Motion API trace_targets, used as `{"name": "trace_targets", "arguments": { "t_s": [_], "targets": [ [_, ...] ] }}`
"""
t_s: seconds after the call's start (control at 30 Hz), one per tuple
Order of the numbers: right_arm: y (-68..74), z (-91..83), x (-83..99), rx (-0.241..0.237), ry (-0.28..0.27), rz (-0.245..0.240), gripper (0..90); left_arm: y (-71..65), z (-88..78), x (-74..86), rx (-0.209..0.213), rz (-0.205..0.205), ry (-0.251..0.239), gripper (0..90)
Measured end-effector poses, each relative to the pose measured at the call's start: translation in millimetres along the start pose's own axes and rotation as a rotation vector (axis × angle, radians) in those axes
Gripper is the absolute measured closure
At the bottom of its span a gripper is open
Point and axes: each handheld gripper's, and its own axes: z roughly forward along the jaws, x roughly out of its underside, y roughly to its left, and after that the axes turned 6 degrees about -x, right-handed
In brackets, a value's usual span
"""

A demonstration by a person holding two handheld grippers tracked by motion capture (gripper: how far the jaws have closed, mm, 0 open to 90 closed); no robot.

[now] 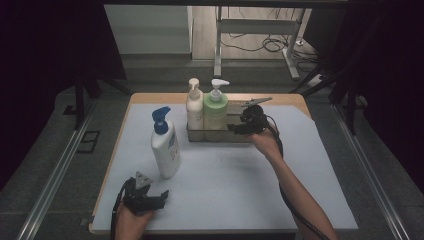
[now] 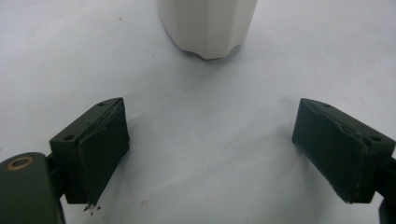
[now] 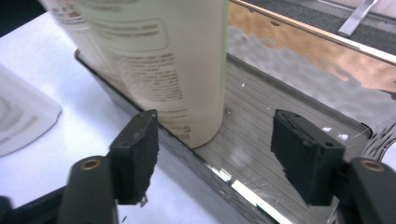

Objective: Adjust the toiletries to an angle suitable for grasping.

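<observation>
— Right gripper [image 1: 239, 126] check: my jaws stand apart, nothing pinched. They sit at the near wall of the metal tray [image 3: 299, 84], and the green bottle [image 1: 216, 111] stands inside it just off my left pad, not touched as far as I can tell.

— So that one is placed?

— I judge yes. It stands upright in the tray with its white pump on top, and the cream bottle [image 1: 194, 105] stands touching or just beside it on the left. Two in, as things lie now.

— What is left?

— Blue-pump bottle [image 1: 165, 145] stands upright on the white mat [image 1: 225, 185], well in front of the tray and to the left. The tray's right part looks bare, so there seems to be room for it. That is the remaining step, by my reading.

— And the other hand?

— Left gripper [image 1: 152, 197] rests low at the near left corner of the mat, jaws wide apart, holding nothing. From its own camera I see the white base of that bottle ahead, near but clear of both pads.

— Anything beyond?

— Wooden table edge [image 1: 150, 98] around the mat, a desk frame [image 1: 255, 30] and cables on the floor behind.
</observation>
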Motion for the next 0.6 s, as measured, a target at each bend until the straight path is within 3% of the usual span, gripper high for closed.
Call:
{"name": "trace_targets", "arguments": {
  "t_s": [0.6],
  "targets": [
    [25.8, -29.4, 9.6, -0.031, -0.009, -0.101, 14.1, 0.0, -0.2, -0.3, 0.001, 0.0, 0.004, 10.5]
  ]
}}
